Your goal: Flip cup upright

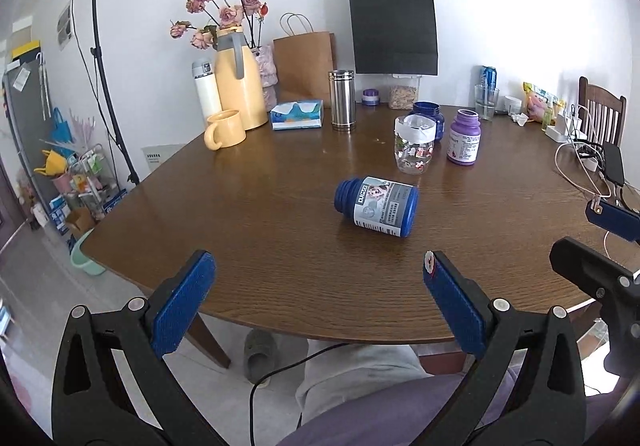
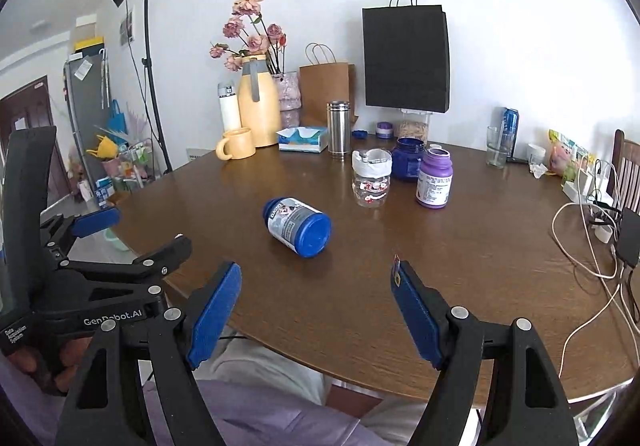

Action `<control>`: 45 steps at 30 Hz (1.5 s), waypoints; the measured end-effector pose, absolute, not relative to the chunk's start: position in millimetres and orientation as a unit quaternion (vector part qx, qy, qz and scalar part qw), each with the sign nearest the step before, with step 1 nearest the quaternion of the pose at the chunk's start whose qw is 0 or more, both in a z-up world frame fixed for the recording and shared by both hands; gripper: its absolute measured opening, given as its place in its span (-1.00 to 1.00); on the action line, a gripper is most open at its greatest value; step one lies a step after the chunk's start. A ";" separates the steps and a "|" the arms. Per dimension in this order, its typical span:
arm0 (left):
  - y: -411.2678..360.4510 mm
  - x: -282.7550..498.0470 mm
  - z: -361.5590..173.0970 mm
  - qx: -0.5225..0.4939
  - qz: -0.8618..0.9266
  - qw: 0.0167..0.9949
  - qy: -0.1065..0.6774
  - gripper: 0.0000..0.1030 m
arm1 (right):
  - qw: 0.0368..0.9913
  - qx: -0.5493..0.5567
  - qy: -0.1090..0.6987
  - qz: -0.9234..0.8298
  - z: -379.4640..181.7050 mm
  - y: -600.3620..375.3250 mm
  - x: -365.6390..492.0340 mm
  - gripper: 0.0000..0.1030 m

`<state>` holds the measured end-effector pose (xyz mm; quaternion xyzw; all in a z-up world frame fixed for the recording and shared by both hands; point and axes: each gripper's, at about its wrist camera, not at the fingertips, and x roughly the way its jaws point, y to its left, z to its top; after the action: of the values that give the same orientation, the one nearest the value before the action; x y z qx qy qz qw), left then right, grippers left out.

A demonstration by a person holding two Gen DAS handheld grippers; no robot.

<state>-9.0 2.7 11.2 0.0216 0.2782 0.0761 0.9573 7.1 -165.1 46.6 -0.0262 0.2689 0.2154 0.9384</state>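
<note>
Left gripper [image 1: 318, 278] nearest the lens, blue-padded fingers [image 1: 182, 304] spread wide, nothing between them, hovering over the near edge of the desk [image 1: 248, 214]. Right gripper [image 2: 316, 288] same state: fingers [image 2: 214, 312] wide apart, holding nothing, also at the near desk edge. Each gripper shows at the edge of the other's view, so they sit side by side, apart. Task cup is a blue bottle-shaped container [image 1: 378, 206] with a grey-white label, lying on its side on the desk, ahead of both sets of fingers and clear of them; from the left wrist it lies ahead and slightly toward the right finger, open neck pointing left, and from the right wrist [image 2: 298, 226] it lies ahead between the fingers, flat base facing the camera. Beyond it, further from the fingers: clear glass jar [image 1: 415, 144] with a white band, upright; purple bottle [image 1: 464, 138] just beside it to the right; dark blue jar [image 1: 430, 118] behind the two. Far left ahead: yellow mug [image 1: 225, 129] next to a yellow thermos jug [image 1: 240, 82]; steel tumbler [image 1: 343, 101] upright near a tissue box [image 1: 297, 115]. Cables [image 2: 580, 246] lie on the desk to the right of the right fingers.
</note>
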 end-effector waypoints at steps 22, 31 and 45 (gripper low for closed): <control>1.6 -6.3 10.4 0.025 0.075 0.956 0.283 1.00 | 0.933 -0.010 0.294 0.208 39.2 -168.1 14.6 0.57; 2.0 -6.5 10.9 0.025 0.074 0.956 0.283 1.00 | 0.934 -0.008 0.293 0.206 38.9 -167.4 12.1 0.57; 1.6 -6.3 12.4 0.026 0.074 0.956 0.283 1.00 | 0.933 -0.002 0.298 0.202 38.3 -168.2 13.5 0.57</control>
<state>-6.3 1.6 12.4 0.0259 0.2827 0.0739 0.9560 13.5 -168.2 38.3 -0.0024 0.2982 0.2017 0.9330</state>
